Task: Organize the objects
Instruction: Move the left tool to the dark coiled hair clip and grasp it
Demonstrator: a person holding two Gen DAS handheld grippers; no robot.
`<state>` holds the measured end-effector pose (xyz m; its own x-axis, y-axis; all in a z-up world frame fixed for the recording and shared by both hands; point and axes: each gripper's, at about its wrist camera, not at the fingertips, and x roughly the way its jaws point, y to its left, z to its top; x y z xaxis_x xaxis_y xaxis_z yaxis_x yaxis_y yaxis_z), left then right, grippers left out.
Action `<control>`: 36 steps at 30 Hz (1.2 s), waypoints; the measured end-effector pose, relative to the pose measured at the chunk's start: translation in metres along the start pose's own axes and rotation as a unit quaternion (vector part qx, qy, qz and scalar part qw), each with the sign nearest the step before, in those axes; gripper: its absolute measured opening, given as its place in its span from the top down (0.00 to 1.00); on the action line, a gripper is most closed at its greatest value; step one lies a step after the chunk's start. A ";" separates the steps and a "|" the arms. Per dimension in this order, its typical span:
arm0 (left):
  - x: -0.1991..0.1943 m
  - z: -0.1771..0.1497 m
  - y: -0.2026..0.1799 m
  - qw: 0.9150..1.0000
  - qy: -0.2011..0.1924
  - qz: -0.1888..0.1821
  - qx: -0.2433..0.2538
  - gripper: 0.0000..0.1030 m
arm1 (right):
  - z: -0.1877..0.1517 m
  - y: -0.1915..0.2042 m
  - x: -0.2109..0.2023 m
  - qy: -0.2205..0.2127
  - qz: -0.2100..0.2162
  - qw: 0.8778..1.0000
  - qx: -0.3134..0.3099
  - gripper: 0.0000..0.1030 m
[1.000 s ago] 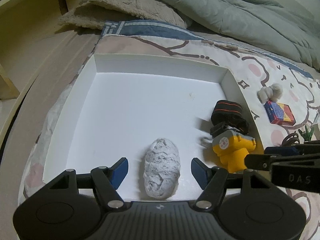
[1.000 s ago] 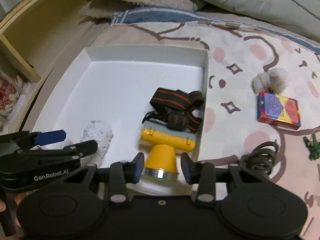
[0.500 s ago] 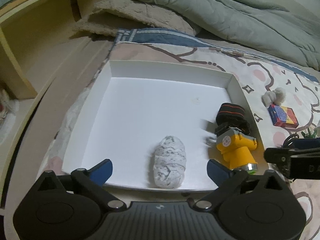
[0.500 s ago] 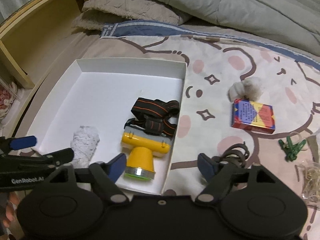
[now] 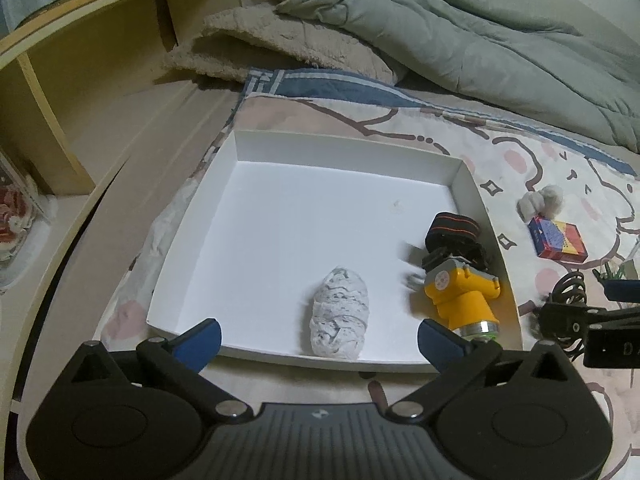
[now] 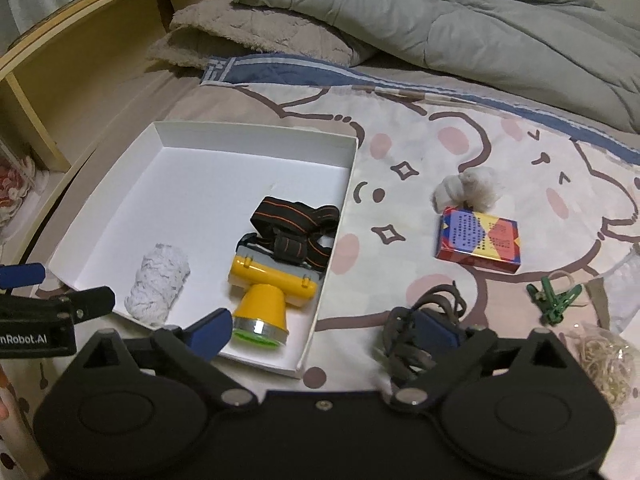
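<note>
A white box (image 5: 348, 148) (image 6: 256, 134) lies on the bed. In it are a rolled white cloth (image 5: 339, 316) (image 6: 158, 282) and a yellow headlamp (image 5: 460, 292) (image 6: 272, 280) with a black-orange strap. My left gripper (image 5: 320, 340) is open and empty, above the box's near edge. My right gripper (image 6: 324, 330) is open and empty, above the box's right corner. Outside the box lie a colourful card box (image 6: 478, 240) (image 5: 558, 238), a grey fluff ball (image 6: 466, 188), a dark coiled cord (image 6: 420, 328), a green clip (image 6: 554, 300) and rubber bands (image 6: 604, 356).
A grey-green duvet (image 6: 440, 12) and a beige fleece blanket (image 6: 248, 40) lie at the back. A wooden shelf unit (image 5: 80, 80) stands at the left beside the bed. The sheet has a cartoon print (image 6: 440, 136).
Both grippers have opened wide and pulled back and up from the box. The right one let go of the headlamp, which stays in the box, and shifted right.
</note>
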<state>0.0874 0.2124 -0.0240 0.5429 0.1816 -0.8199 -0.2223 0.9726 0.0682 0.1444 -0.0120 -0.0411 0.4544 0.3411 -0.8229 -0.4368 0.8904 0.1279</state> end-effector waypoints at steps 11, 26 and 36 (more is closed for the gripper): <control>-0.011 0.001 -0.024 1.000 -0.005 -0.012 0.003 0.00 | -0.005 -0.033 -0.025 -0.007 -0.014 1.000 0.002 0.03; -0.015 0.014 -0.093 0.999 -0.017 -0.046 0.017 0.00 | -0.022 -0.127 -0.056 -0.015 -0.065 0.997 0.039 0.03; -0.026 0.020 -0.150 0.996 -0.037 -0.077 0.035 0.00 | -0.038 -0.189 -0.079 -0.026 -0.088 0.992 0.081 0.03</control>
<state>0.1232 0.0646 -0.0011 0.6252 0.0372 -0.7795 -0.0759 0.9970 -0.0133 0.1618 -0.2181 -0.0212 0.5546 0.1866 -0.8109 -0.2181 0.9731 0.0748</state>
